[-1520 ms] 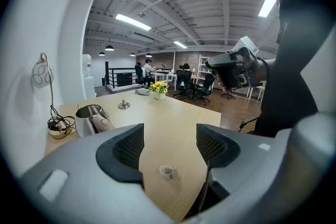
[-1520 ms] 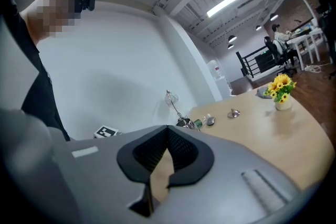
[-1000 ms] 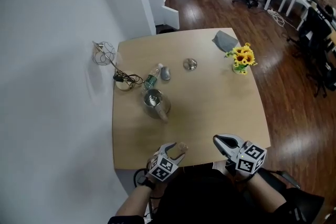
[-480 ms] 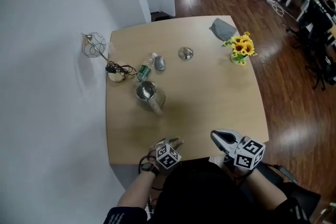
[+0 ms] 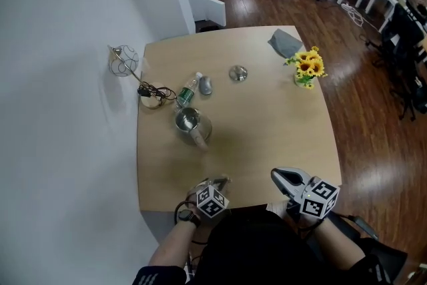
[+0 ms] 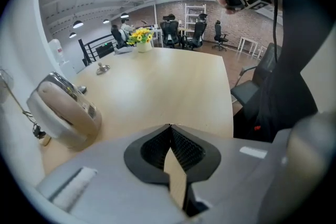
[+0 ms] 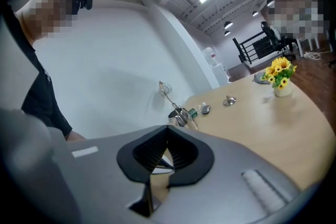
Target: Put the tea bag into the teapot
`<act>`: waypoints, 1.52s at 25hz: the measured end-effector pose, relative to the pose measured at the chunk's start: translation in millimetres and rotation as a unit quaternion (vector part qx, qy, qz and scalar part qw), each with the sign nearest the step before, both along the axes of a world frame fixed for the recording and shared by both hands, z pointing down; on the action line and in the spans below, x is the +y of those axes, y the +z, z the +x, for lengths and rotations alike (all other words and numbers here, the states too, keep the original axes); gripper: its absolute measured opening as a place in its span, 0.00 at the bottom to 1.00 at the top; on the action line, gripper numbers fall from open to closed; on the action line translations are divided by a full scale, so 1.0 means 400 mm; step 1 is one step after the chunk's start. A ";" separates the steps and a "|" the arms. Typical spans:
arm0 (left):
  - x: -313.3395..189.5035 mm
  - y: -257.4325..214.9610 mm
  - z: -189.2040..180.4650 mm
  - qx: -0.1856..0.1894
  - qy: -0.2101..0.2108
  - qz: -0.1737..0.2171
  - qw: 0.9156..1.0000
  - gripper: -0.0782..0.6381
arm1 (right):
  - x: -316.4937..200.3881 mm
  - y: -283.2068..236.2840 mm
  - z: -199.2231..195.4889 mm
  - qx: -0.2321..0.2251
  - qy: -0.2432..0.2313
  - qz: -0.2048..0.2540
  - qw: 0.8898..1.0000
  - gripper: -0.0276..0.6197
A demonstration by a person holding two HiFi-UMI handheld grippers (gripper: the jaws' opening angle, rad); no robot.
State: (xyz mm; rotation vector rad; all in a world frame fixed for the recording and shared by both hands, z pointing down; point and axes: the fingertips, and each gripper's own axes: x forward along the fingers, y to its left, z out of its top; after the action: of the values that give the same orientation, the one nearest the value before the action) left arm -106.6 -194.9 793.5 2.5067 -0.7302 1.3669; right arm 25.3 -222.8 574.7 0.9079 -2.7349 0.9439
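The steel teapot (image 5: 189, 125) stands lidless on the left half of the table, its handle toward me; it also shows at the left of the left gripper view (image 6: 63, 110). A small grey packet (image 5: 205, 85), perhaps the tea bag, lies behind it beside a green-labelled bottle (image 5: 187, 91). The round lid (image 5: 238, 73) lies farther right. My left gripper (image 5: 220, 180) hovers at the table's near edge, shut with nothing between its jaws (image 6: 170, 126). My right gripper (image 5: 279, 176) is also at the near edge, its jaws meeting at the tips and empty (image 7: 167, 127).
A vase of yellow flowers (image 5: 306, 70) stands at the right, with a grey cloth (image 5: 285, 43) at the far corner. A round base with a black cable (image 5: 152, 93) sits at the table's (image 5: 267, 123) left edge. The white wall runs close along the left.
The left gripper's jaws have closed from wide open to shut, with nothing taken. The head camera has shifted slightly; the right gripper has stayed in place.
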 end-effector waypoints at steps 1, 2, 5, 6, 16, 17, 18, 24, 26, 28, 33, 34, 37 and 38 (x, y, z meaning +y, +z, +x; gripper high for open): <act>-0.021 -0.029 -0.013 0.003 -0.008 0.017 1.000 0.11 | -0.001 -0.001 -0.001 -0.001 -0.001 0.001 1.000 0.05; -0.048 -0.063 -0.029 0.006 -0.018 0.036 0.999 0.11 | -0.002 -0.002 -0.003 -0.002 -0.002 0.003 1.000 0.05; -0.146 -0.190 -0.092 0.014 -0.056 0.101 0.993 0.11 | -0.008 -0.010 -0.011 -0.004 -0.008 0.009 1.000 0.05; -0.178 -0.236 -0.116 0.014 -0.067 0.122 0.990 0.11 | -0.011 -0.014 -0.013 -0.005 -0.010 0.011 1.000 0.05; -0.471 -0.527 -0.310 0.000 -0.132 0.239 0.962 0.11 | -0.077 -0.074 -0.050 -0.012 -0.044 0.037 0.998 0.05; -0.495 -0.523 -0.321 -0.005 -0.136 0.238 0.962 0.11 | -0.087 -0.082 -0.055 -0.017 -0.047 0.037 0.998 0.05; -0.516 -0.514 -0.330 -0.010 -0.140 0.233 0.962 0.11 | -0.096 -0.091 -0.060 -0.022 -0.049 0.038 0.998 0.05; -0.584 -0.393 -0.359 -0.033 -0.151 0.172 0.973 0.11 | -0.129 -0.125 -0.088 -0.036 -0.056 0.046 0.997 0.05; -0.589 -0.345 -0.367 -0.043 -0.156 0.147 0.976 0.11 | -0.130 -0.124 -0.089 -0.037 -0.057 0.044 0.997 0.05; -0.588 -0.304 -0.371 -0.050 -0.158 0.128 0.978 0.11 | -0.126 -0.117 -0.088 -0.039 -0.057 0.040 0.997 0.05; -0.586 -0.263 -0.371 -0.052 -0.159 0.105 0.980 0.16 | -0.110 -0.101 -0.085 -0.037 -0.061 0.031 0.997 0.05; -0.587 -0.264 -0.371 -0.048 -0.160 0.104 0.980 0.17 | -0.107 -0.098 -0.085 -0.036 -0.063 0.030 0.997 0.05; -0.591 -0.270 -0.367 -0.037 -0.165 0.106 0.980 0.20 | -0.107 -0.088 -0.079 -0.035 -0.059 0.027 0.997 0.05; -0.592 -0.272 -0.365 -0.033 -0.166 0.108 0.980 0.21 | -0.109 -0.085 -0.077 -0.035 -0.057 0.026 0.997 0.05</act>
State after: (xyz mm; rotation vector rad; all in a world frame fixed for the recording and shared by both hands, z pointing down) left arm -252.6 -431.8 684.7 2.3547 -1.3073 1.3153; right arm -5.4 -266.2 540.6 0.7303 -2.8473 0.9059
